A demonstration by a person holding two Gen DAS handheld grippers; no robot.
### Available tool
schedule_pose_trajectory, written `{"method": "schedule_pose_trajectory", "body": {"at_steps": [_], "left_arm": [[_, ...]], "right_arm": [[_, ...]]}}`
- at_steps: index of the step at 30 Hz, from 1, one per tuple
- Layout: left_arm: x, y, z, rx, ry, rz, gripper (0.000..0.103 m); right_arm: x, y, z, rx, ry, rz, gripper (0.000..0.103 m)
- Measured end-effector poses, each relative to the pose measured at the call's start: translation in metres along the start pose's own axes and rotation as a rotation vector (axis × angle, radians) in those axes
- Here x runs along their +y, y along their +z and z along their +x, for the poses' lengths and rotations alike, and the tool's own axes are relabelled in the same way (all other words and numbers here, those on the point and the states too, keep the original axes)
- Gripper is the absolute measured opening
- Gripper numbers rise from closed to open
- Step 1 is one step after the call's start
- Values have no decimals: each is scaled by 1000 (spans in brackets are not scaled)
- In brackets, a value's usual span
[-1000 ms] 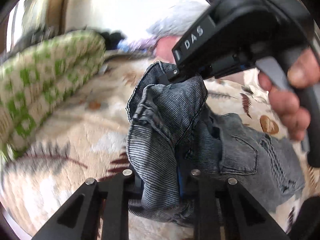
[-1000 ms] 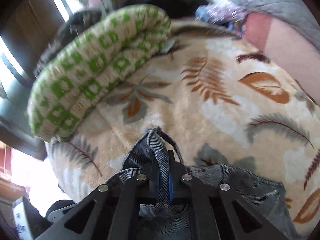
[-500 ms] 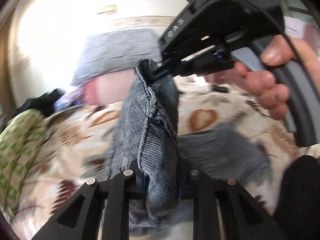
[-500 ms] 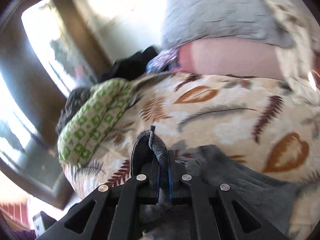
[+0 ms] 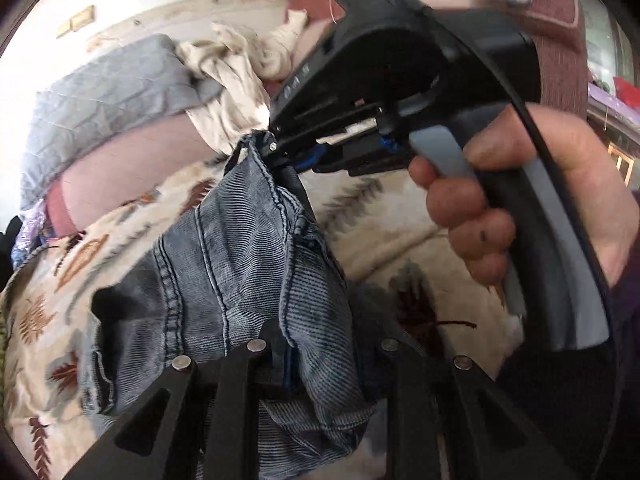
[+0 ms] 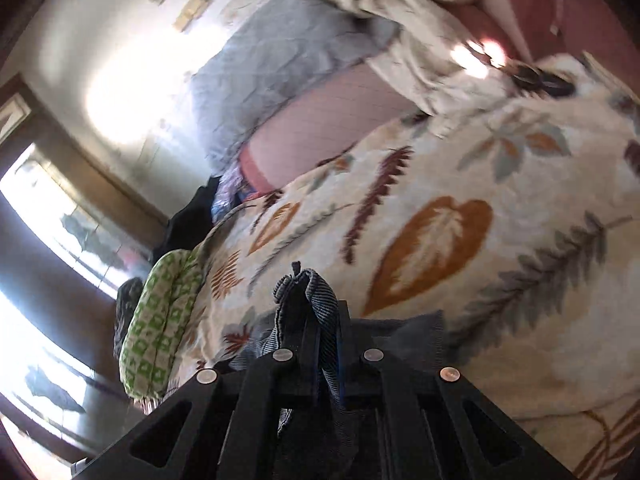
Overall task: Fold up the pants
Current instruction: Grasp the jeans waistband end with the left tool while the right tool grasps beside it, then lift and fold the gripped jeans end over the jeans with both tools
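Observation:
The blue-grey denim pants hang bunched in the air over the leaf-print blanket. My left gripper is shut on a thick fold of the denim at the bottom of the left wrist view. My right gripper shows in that view from outside, held by a hand, and is shut on the upper edge of the pants. In the right wrist view my right gripper pinches a narrow ridge of the pants above the blanket.
A green-and-white patterned cushion lies at the blanket's left edge. A grey quilt and a crumpled cream cloth lie at the back over a pink sheet. A window is at the left.
Both grippers have lifted the pants off the blanket and swung them up and to the right. More of the denim now hangs free. Both grips have held.

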State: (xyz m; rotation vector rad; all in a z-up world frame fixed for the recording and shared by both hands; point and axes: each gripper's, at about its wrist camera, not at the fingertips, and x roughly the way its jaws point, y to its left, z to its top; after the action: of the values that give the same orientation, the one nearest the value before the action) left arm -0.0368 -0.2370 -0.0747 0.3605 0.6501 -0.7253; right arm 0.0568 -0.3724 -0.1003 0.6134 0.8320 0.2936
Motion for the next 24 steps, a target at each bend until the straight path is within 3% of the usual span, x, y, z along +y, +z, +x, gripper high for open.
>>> {"method": "schedule_pose_trajectory", "body": {"at_steps": [6,10,13,14,15,19,24], "left_arm": [[-2,-3,27,47,-8,30,24],[5,0,28,50,-42,-4,33],[5,4,23,48,-73,-4,48],[5,5,17,46,-80,-1,55],[6,5,9,36,-79,3,57],[14,6,-23,-13,-59,10,68],[40,-2,-64,-61,-9,-42,69]], "right_arm": [[-61,1,15,34,-13,129,10],[-76,-2,20,56,-78,168,17],[-80,-3,12,25,-151,166,45],[-83,-4,10,22,-169,178,60],[-87,-5,5,14,-183,198,65],[-93,-9,-23,-73,-212,234,65],[-72,-16,-54,-204,-245,184,65]]}}
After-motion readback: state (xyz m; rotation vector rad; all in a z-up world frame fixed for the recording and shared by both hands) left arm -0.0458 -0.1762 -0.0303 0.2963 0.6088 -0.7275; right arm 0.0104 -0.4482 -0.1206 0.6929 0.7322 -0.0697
